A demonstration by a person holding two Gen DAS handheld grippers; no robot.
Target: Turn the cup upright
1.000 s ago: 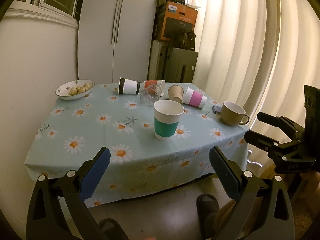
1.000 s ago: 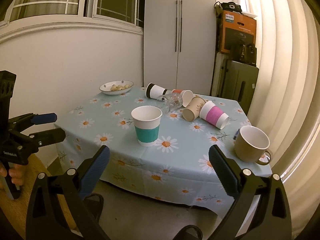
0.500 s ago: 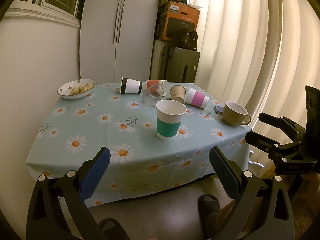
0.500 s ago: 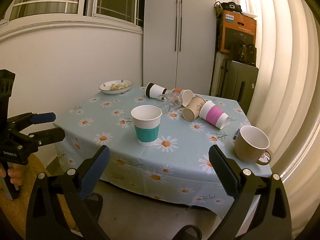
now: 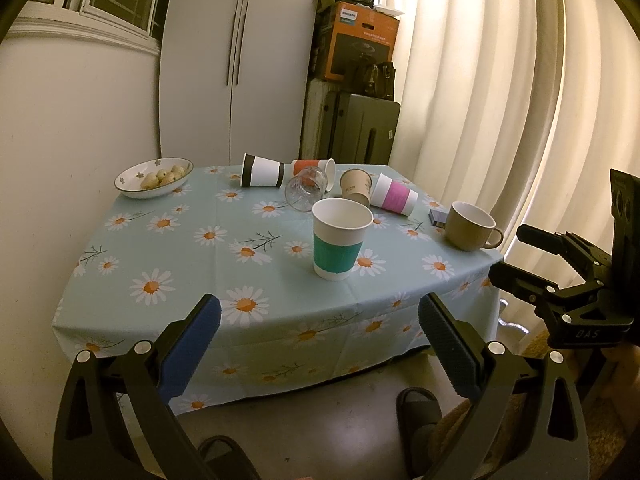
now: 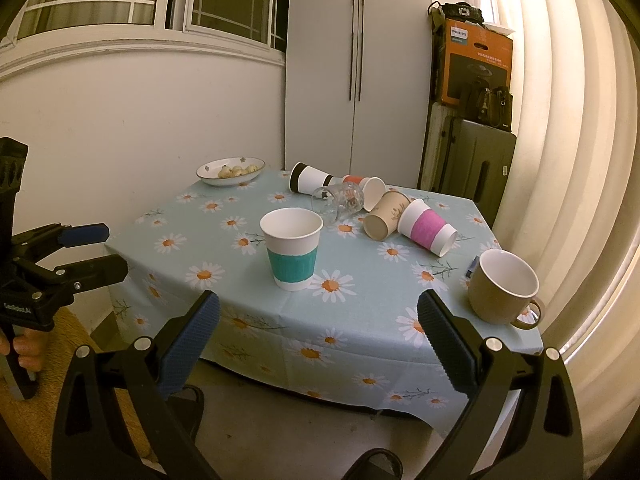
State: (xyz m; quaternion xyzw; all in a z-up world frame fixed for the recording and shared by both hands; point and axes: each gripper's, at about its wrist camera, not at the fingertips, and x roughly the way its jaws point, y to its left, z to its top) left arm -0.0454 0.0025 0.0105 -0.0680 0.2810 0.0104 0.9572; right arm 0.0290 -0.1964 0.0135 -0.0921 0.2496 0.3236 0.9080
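Note:
A white paper cup with a teal band stands upright near the table's front. Behind it several cups lie on their sides: a black-and-white one, an orange one, a clear glass, a brown one and a pink-banded one. My left gripper is open and empty, off the table's front edge. My right gripper is open and empty, also short of the table.
A tan mug stands upright at the right edge beside a small dark box. A bowl of food sits at the far left corner. The daisy tablecloth hangs over the front edge. Curtains hang on the right.
Both grippers have drifted only slightly; the left view has shifted a little. Nothing on the table has moved, and both grippers stay open.

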